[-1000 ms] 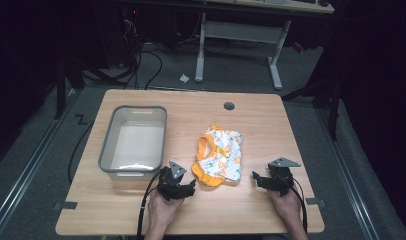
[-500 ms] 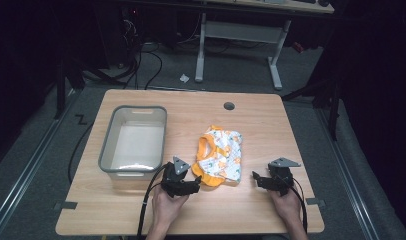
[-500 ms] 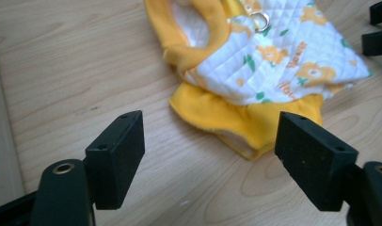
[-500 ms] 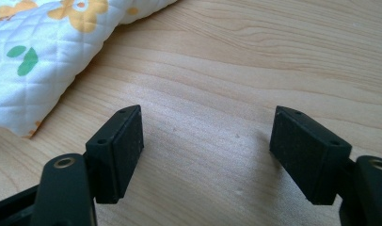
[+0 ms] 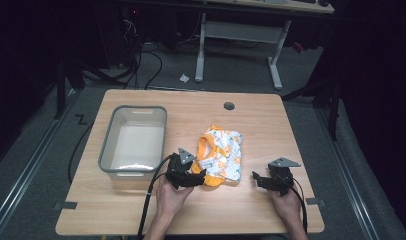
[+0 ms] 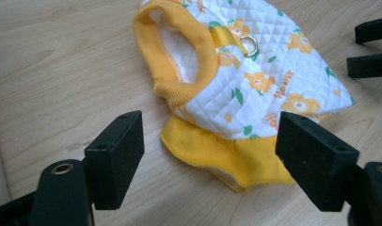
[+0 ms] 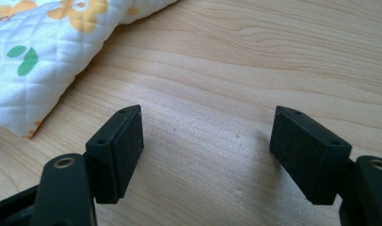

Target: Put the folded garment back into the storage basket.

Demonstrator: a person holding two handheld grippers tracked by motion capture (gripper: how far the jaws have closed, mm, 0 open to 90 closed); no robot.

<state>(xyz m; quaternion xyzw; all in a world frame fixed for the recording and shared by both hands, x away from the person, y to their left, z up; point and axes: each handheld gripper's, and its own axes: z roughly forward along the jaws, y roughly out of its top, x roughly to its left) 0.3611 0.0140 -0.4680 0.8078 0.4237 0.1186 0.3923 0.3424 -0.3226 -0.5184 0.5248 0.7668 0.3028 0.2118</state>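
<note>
Your left gripper [image 5: 200,176] was wide open and held nothing. Its jaws had just been opening a little more, with nothing pinched between them. It sat right by the yellow edge of the little quilted flower vest [image 5: 222,156], which lay flat near the middle of the wooden table [image 5: 271,120]. Your right gripper [image 5: 257,179] was wide open too, holding nothing, over bare wood just beside the vest. A clear bin [image 5: 107,150] stood to the vest's left.

Wooden desk [image 5: 271,125] noted. A grey tub [image 5: 133,140] is placed left of centre; a quilted yellow-and-white garment [image 5: 223,152] is laid flat just beside it, near the front edge.
</note>
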